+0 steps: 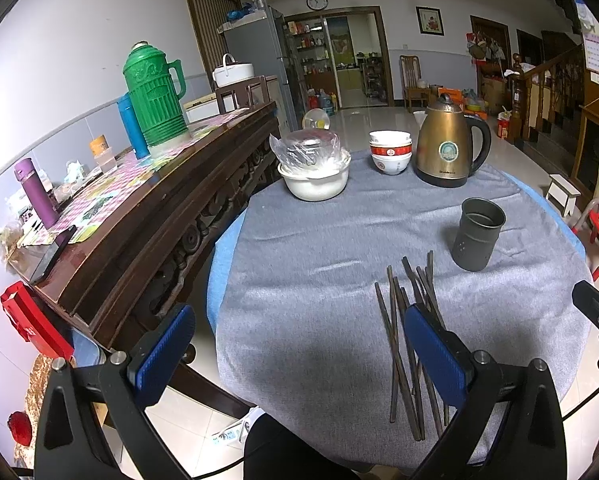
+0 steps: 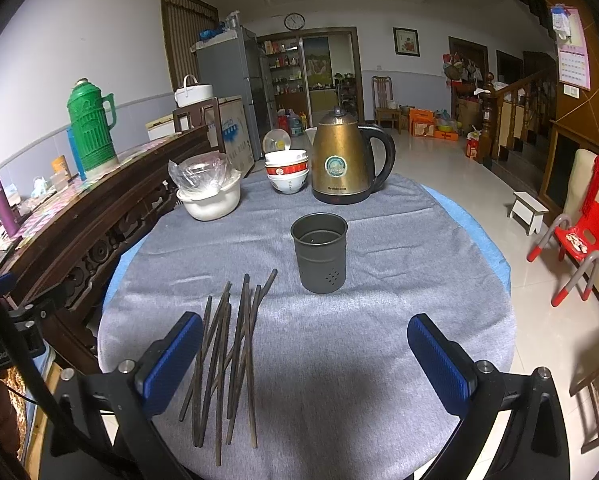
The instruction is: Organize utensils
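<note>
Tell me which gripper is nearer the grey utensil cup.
Right. The right gripper faces the grey utensil cup almost head-on; the left gripper sits further left, with the cup off to its right.

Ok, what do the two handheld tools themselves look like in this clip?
Both match: the left tool and right tool have black angular frames with silver bolts and blue ribbed pads. In the right wrist view, the left one shows partial white lettering and a thin black cable.

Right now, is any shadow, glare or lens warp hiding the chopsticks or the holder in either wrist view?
Left wrist view: a soft shadow darkens the grey cloth near the chopsticks, which stay legible. Right wrist view: a similar shadow between the fingers; the holder is sharp and glare-free. Both views: fisheye bending at the edges, glare only on the floor.
</note>
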The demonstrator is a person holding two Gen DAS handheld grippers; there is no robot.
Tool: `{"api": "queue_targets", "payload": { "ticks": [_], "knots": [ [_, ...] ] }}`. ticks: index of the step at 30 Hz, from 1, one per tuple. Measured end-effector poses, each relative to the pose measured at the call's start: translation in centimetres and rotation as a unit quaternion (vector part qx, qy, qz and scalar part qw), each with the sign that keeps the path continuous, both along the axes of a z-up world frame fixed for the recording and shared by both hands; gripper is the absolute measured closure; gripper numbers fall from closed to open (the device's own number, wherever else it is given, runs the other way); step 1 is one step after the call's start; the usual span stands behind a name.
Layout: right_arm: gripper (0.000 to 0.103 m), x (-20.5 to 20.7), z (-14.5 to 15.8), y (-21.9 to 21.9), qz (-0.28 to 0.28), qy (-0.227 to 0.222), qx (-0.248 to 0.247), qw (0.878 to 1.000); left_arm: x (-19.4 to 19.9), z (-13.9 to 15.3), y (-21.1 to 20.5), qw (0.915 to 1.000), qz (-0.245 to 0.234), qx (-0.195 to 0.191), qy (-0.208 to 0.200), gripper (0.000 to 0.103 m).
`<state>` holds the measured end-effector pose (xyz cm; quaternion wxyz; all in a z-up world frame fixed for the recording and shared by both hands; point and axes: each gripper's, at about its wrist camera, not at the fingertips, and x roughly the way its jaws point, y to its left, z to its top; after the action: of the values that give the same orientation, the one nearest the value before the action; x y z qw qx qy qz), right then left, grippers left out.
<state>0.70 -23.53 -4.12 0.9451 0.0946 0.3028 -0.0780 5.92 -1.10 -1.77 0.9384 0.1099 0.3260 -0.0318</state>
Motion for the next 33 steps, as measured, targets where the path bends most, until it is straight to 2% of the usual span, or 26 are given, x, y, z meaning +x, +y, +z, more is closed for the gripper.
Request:
{"api": "queue_targets", "payload": {
  "ticks": [9, 15, 17, 19, 22, 24, 27, 29, 33],
  "knots": [
    [0.000, 1.3, -0.8, -0.1, 0.002, 0.009, 0.008, 1.000, 1.3, -0.8, 0.2, 0.9998, -0.006, -0.007, 0.016, 0.000],
    [0.001, 4.0, -3.3, -0.7, 0.024, 0.037, 0.047, 0.998, 4.8, -4.4, 1.1, 0.9933, -0.033, -0.051, 0.098, 0.000],
    [0.008, 5.5, -4.8, -0.7, 0.046, 0.054, 0.073, 0.995, 6.0, -6.2, 1.2, 0.9891, -0.044, -0.061, 0.127, 0.000],
    [0.029, 7.2, -6.4, -0.3, 0.069, 0.072, 0.082, 0.992, 7.5, -8.0, 1.1, 0.9827, -0.060, -0.076, 0.158, 0.001],
    [0.051, 10.2, -9.1, 0.4, 0.112, 0.104, 0.108, 0.982, 9.4, -10.1, 1.1, 0.9725, -0.074, -0.103, 0.195, 0.017],
    [0.060, 12.2, -10.9, 0.8, 0.132, 0.122, 0.133, 0.975, 10.6, -11.3, 0.9, 0.9635, -0.083, -0.122, 0.223, 0.034],
    [0.065, 14.6, -12.9, 1.3, 0.152, 0.139, 0.170, 0.964, 12.1, -12.6, 0.6, 0.9500, -0.100, -0.153, 0.253, 0.042],
    [0.066, 16.1, -14.1, 1.7, 0.155, 0.155, 0.180, 0.959, 12.9, -13.0, 0.2, 0.9452, -0.107, -0.161, 0.263, 0.043],
    [0.078, 18.1, -16.4, 2.0, 0.143, 0.186, 0.197, 0.952, 14.5, -14.1, -0.7, 0.9357, -0.117, -0.174, 0.284, 0.043]
  ]
}}
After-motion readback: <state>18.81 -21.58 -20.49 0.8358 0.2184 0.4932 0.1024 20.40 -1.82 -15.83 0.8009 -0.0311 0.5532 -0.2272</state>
